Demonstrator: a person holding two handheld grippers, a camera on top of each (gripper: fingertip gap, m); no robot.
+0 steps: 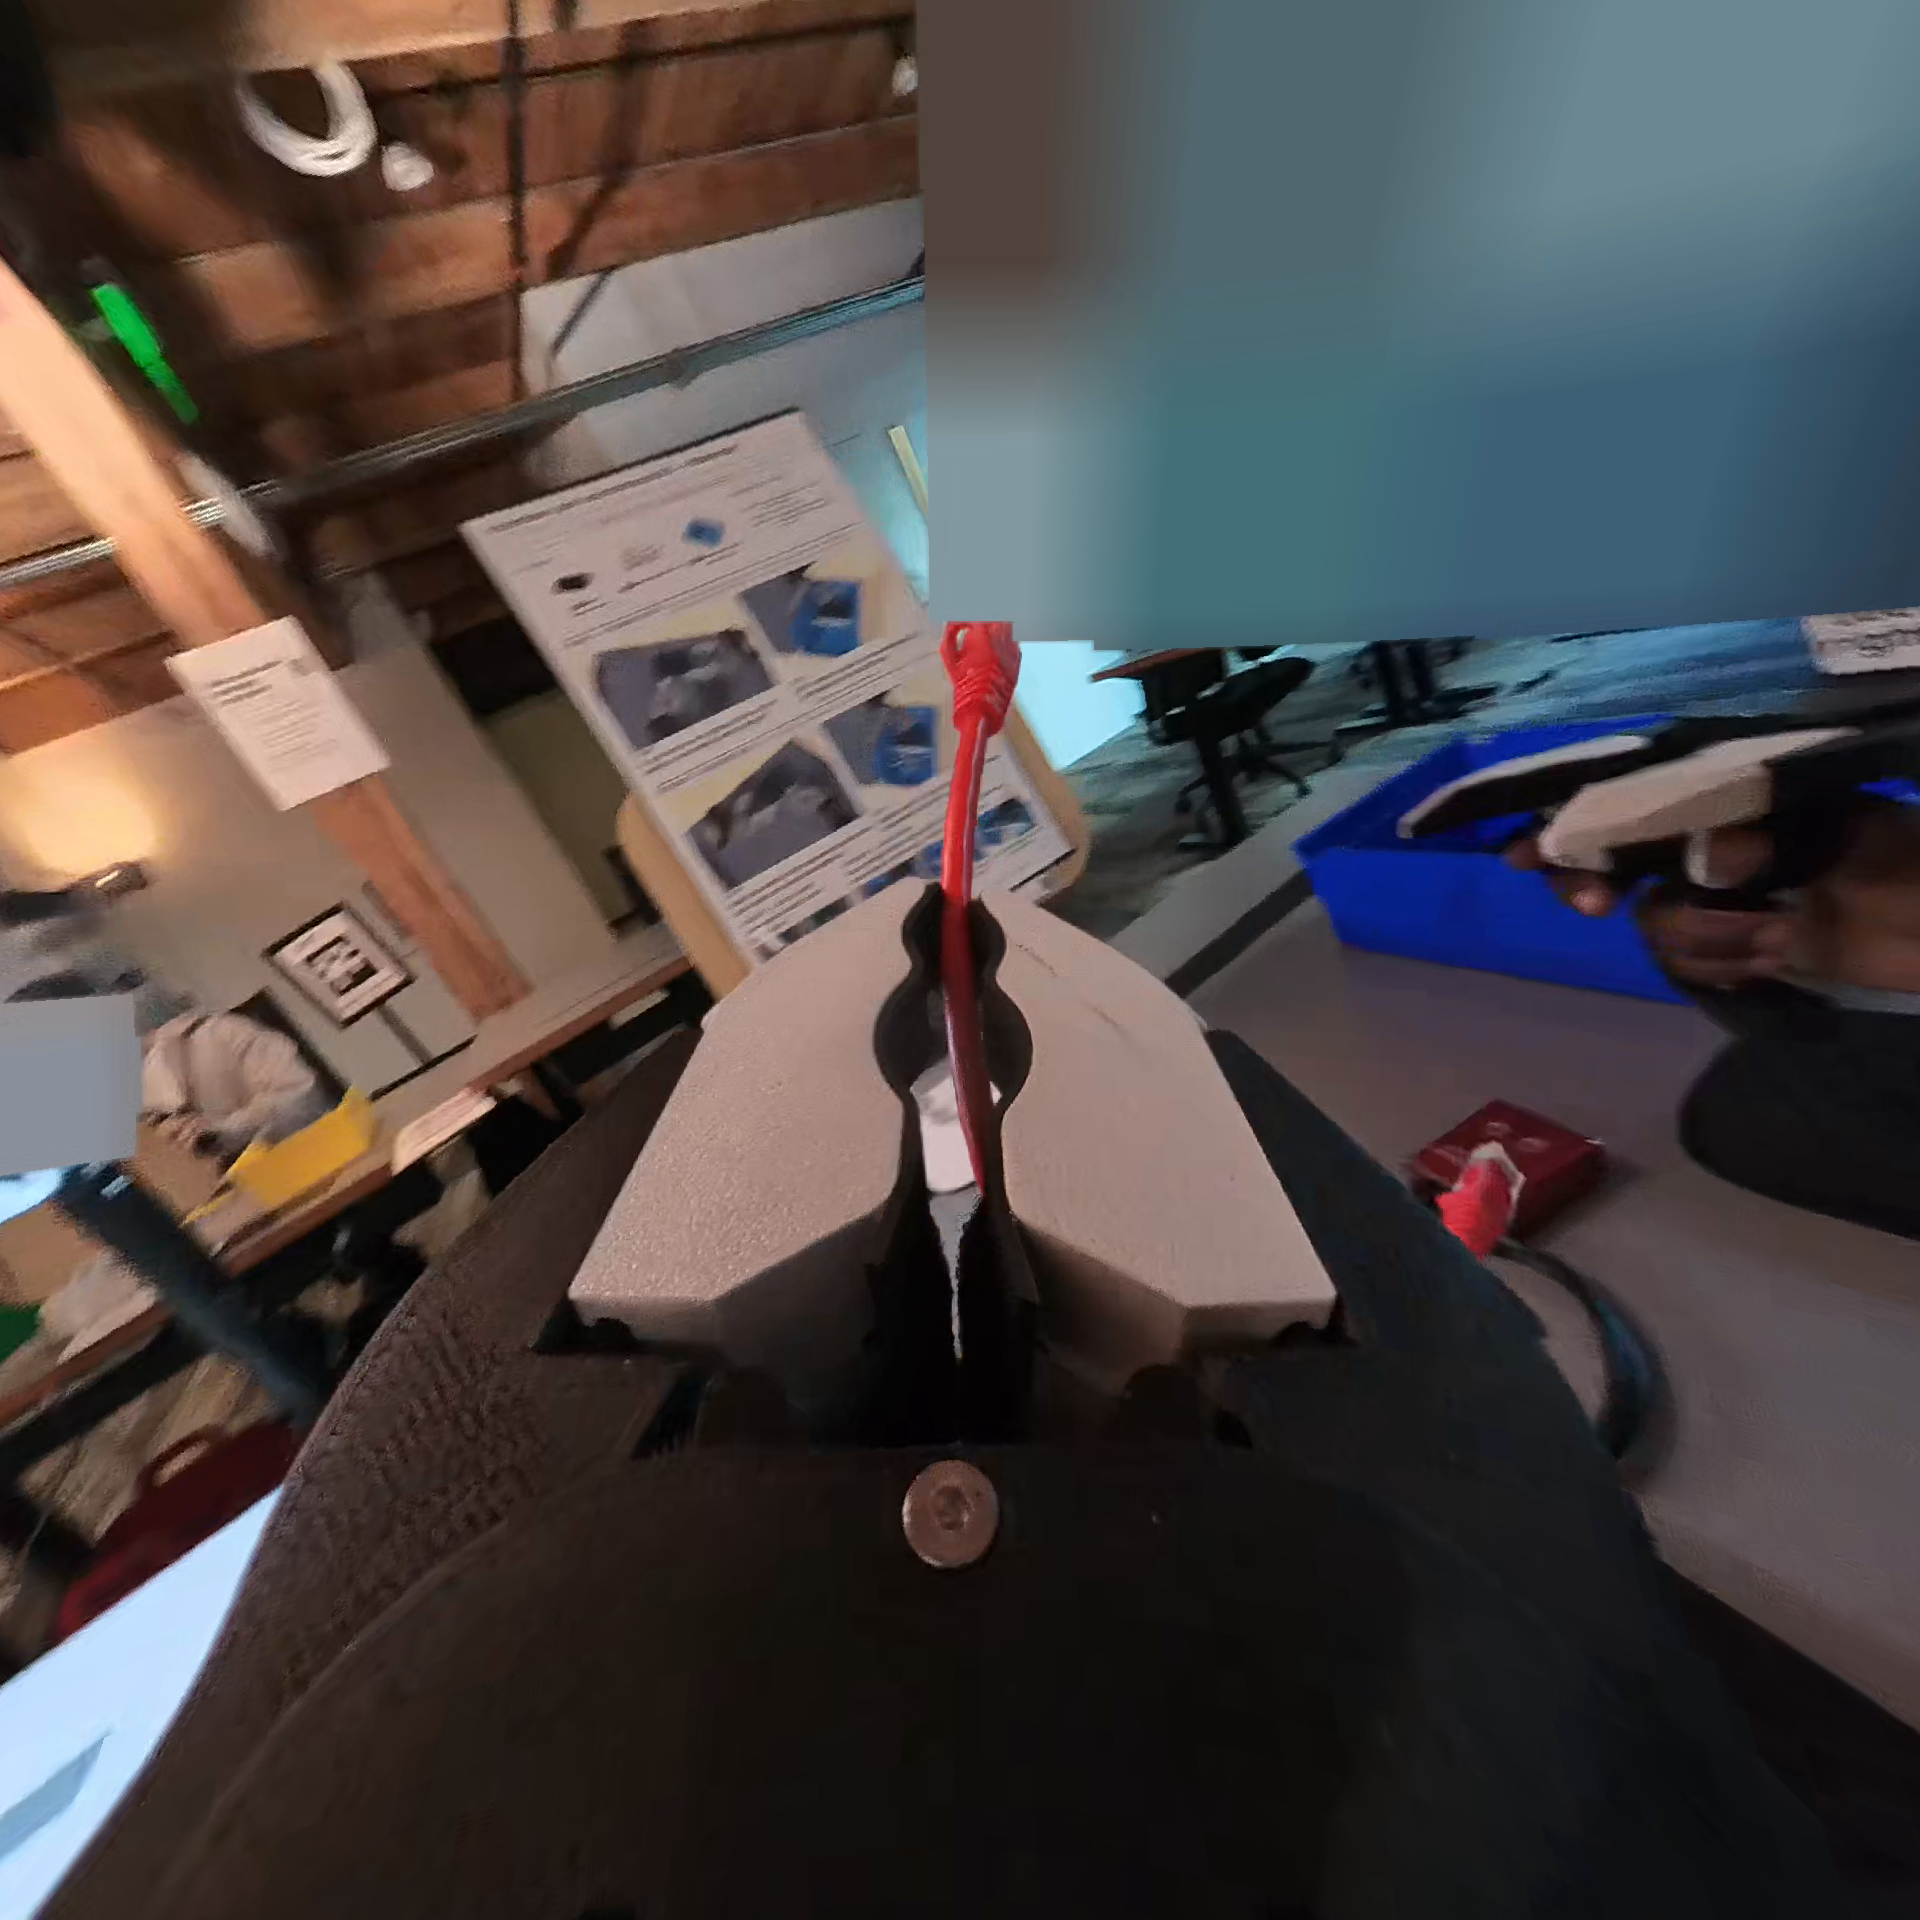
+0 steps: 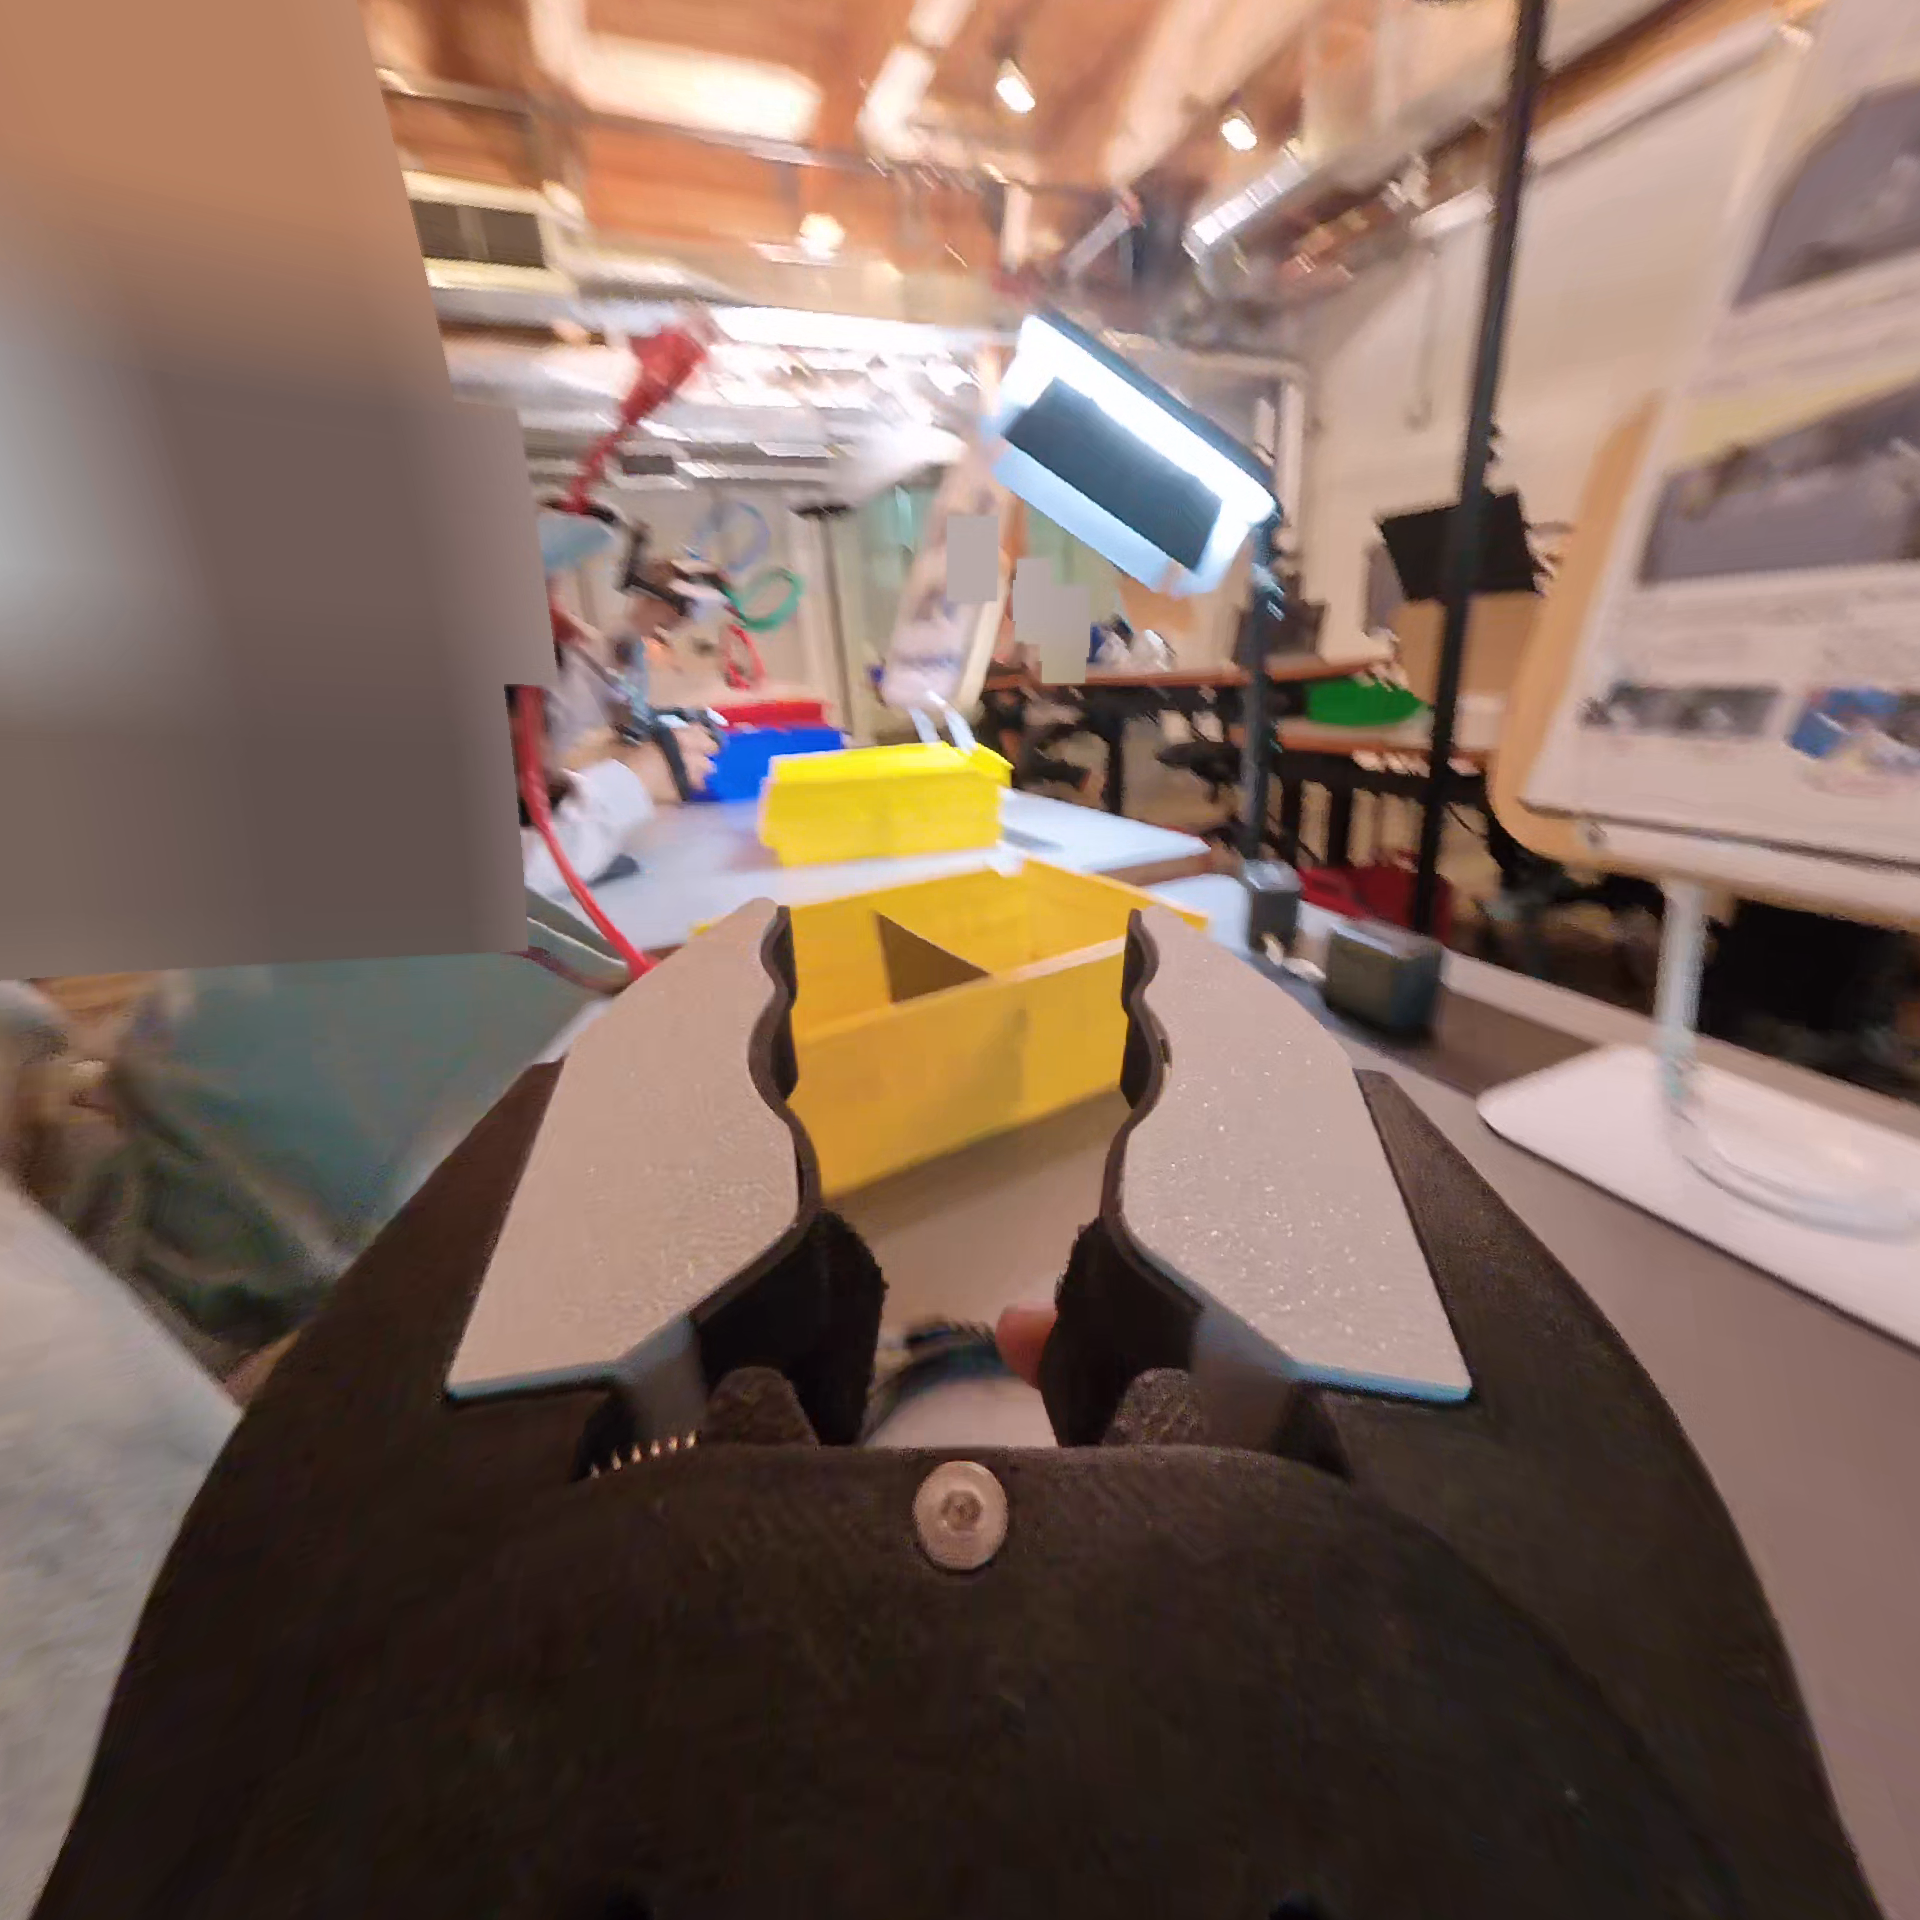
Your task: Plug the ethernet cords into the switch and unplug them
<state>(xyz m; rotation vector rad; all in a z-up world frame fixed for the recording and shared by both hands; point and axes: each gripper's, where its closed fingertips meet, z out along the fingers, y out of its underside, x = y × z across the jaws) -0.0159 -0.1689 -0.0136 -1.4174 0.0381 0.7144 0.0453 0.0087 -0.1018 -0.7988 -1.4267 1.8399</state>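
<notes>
My left gripper (image 1: 961, 920) is shut on a red ethernet cord (image 1: 966, 821). The cord runs up between the fingers, and its plug end (image 1: 977, 665) sticks out above the tips, held in the air. A small dark red switch (image 1: 1527, 1148) lies on the grey table to the right, with a second red plug (image 1: 1475, 1205) at its near side. My right gripper (image 2: 951, 935) is open and empty, held above the table and facing a yellow bin (image 2: 966, 1029). It also shows in the left wrist view (image 1: 1455, 816), held by a hand over a blue bin.
A blue bin (image 1: 1455, 894) stands behind the switch, and a black cable (image 1: 1621, 1351) curves on the table near it. A poster board (image 1: 769, 675) stands at the back on a white stand base (image 2: 1662, 1132). Another yellow bin (image 2: 883, 805) and a light panel (image 2: 1132, 488) are farther off. My hands' fingertips stand some 20 cm from each other.
</notes>
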